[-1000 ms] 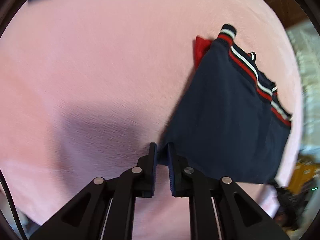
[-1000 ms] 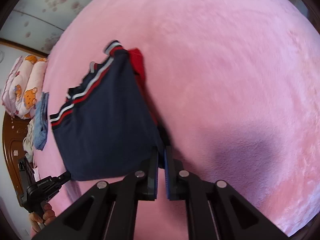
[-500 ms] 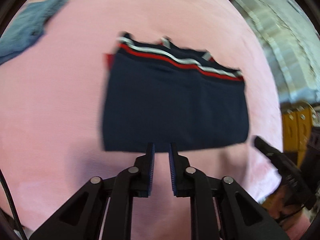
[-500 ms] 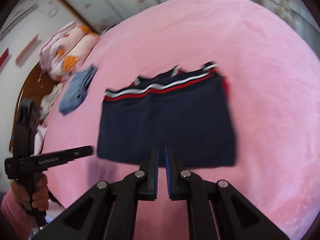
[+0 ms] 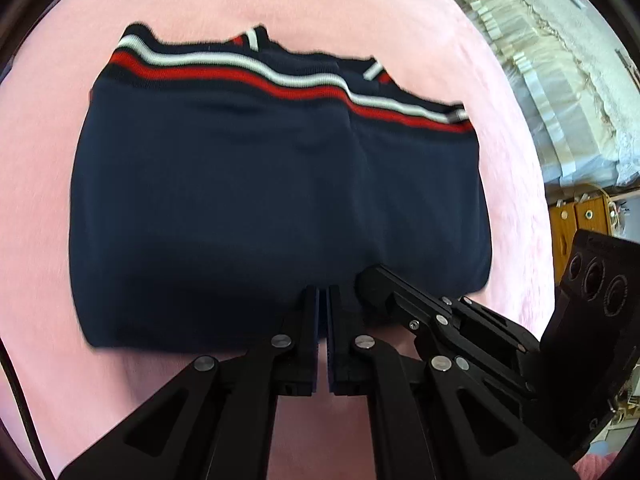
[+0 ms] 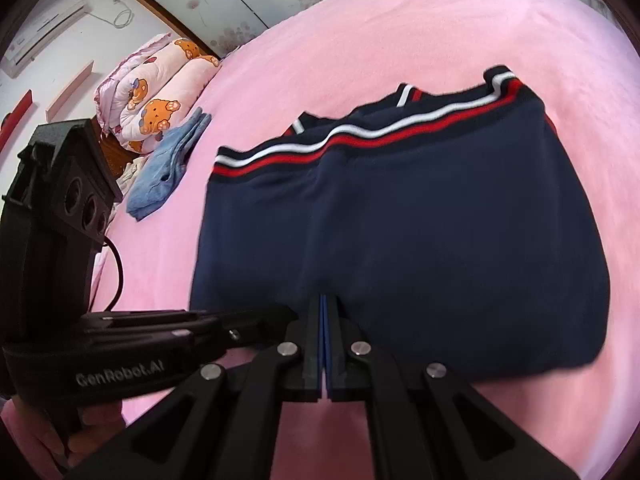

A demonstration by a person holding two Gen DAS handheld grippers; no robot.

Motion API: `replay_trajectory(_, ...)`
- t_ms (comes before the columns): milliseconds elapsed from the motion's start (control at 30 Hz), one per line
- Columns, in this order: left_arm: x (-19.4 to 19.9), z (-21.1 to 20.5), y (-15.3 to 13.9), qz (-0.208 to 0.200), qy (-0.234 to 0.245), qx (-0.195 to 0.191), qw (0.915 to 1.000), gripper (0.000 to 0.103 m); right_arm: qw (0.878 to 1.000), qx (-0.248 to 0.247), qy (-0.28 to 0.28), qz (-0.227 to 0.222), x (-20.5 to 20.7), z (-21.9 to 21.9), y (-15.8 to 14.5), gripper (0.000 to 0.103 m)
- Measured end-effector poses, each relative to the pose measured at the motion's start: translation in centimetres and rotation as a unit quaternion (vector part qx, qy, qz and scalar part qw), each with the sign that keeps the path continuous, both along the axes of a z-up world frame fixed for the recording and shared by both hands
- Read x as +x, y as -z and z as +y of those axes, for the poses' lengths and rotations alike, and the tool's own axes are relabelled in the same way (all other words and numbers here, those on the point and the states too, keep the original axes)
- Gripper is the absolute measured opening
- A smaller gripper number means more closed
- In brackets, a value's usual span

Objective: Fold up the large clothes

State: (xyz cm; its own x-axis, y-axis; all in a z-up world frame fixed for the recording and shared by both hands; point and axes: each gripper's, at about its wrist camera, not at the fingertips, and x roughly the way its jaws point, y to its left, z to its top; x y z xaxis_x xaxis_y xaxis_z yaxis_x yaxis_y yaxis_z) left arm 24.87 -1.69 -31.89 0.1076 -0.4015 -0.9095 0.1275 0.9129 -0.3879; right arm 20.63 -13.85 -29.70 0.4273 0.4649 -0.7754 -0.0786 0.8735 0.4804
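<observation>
Navy garment [image 5: 260,200] lies folded flat on pink blanket [image 5: 280,0], striped band on far edge. Left gripper [image 5: 323,304] and right gripper [image 6: 323,312] both clenched, empty, at near hem. Soft, light, floppy knit — best pinched at 2 near corners.
</observation>
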Motion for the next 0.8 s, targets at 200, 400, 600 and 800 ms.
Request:
replay_trajectory(200, 3.7, -0.3, 0.9, -0.027, -0.019, -0.01, 0.9994, 0.0, 1.0, 0.003, 0.0, -0.014, 3.4, 0.2, 1.1, 0.0)
replay_trajectory(400, 7.3, -1.1, 2.4, -0.046, -0.051, -0.026, 0.9973, 0.0, 0.999, 0.005, 0.011, -0.03, 6.5, 0.7, 1.5, 0.0)
replay_trajectory(600, 6.6, -0.4, 3.5, -0.053, -0.083, -0.028, 0.9948, 0.0, 0.999, 0.02, 0.03, -0.026, 8.9, 0.4, 2.2, 0.0)
replay_trajectory(800, 6.1, 0.7, 3.8, -0.05, -0.102, -0.037, 0.9928, 0.001, 0.998, -0.01, 0.049, -0.025, 9.1, -0.8, 2.1, 0.0)
